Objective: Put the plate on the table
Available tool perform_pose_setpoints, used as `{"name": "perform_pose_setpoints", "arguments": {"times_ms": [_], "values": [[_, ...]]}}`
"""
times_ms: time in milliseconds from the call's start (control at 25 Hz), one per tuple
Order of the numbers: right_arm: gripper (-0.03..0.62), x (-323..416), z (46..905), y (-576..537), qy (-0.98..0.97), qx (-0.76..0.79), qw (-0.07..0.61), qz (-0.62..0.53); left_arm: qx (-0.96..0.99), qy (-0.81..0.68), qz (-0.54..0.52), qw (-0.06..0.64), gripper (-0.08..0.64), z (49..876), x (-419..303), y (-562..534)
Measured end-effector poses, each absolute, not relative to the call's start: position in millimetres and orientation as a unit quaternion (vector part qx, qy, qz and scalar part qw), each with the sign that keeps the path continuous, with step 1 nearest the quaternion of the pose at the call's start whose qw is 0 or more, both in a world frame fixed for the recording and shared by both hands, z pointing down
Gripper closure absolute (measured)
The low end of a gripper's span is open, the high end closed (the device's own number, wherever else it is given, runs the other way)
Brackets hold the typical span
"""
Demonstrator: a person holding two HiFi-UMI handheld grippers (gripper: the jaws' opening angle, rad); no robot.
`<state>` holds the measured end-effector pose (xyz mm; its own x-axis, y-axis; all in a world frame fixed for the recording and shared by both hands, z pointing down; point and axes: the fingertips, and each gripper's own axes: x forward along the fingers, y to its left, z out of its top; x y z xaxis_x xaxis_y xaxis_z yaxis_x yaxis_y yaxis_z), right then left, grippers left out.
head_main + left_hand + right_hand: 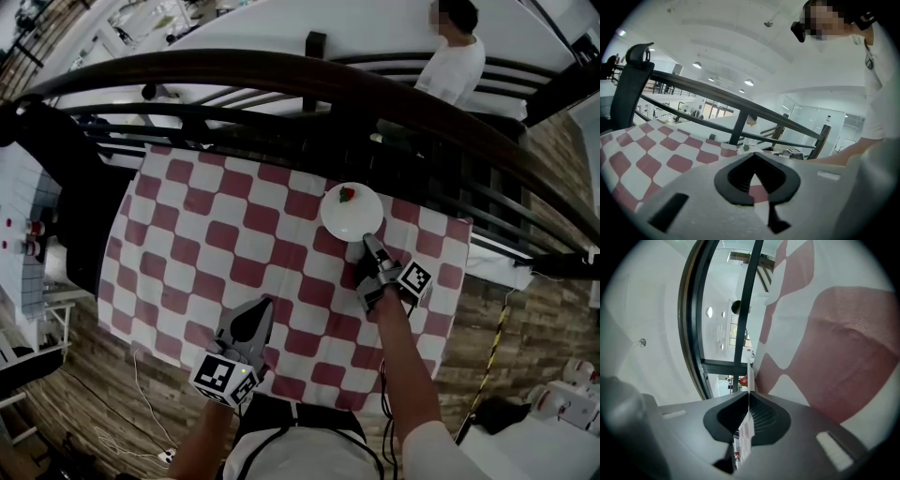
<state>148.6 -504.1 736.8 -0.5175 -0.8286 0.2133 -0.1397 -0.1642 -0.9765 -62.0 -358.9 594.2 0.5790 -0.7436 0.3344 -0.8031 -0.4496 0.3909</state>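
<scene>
A white plate (352, 212) with a small red fruit (347, 195) on it is over the far part of the red-and-white checked tablecloth (225, 244). My right gripper (368, 242) is shut on the plate's near rim. In the right gripper view the gripper (749, 397) is rolled on its side. There the plate (750, 373) shows edge-on as a thin white line between the jaws. I cannot tell whether the plate touches the cloth. My left gripper (263, 307) is shut and empty near the table's front edge, also seen shut in its own view (752, 165).
A dark curved railing (309, 75) runs along the table's far side, and a person in a white top (455, 61) is beyond it. A black chair back (628, 84) stands at the table's left. White furniture (19, 202) sits at the far left on the wooden floor.
</scene>
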Motion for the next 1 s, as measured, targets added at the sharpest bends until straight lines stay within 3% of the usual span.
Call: {"name": "perform_pose_setpoints", "arguments": {"times_ms": [1000], "values": [[0.569,163.1,761.0,-513.8,0.560,-0.470,0.174,-0.659,0.845,-0.462,0.078,0.257,0.554,593.6,-72.9,-353.6]]}}
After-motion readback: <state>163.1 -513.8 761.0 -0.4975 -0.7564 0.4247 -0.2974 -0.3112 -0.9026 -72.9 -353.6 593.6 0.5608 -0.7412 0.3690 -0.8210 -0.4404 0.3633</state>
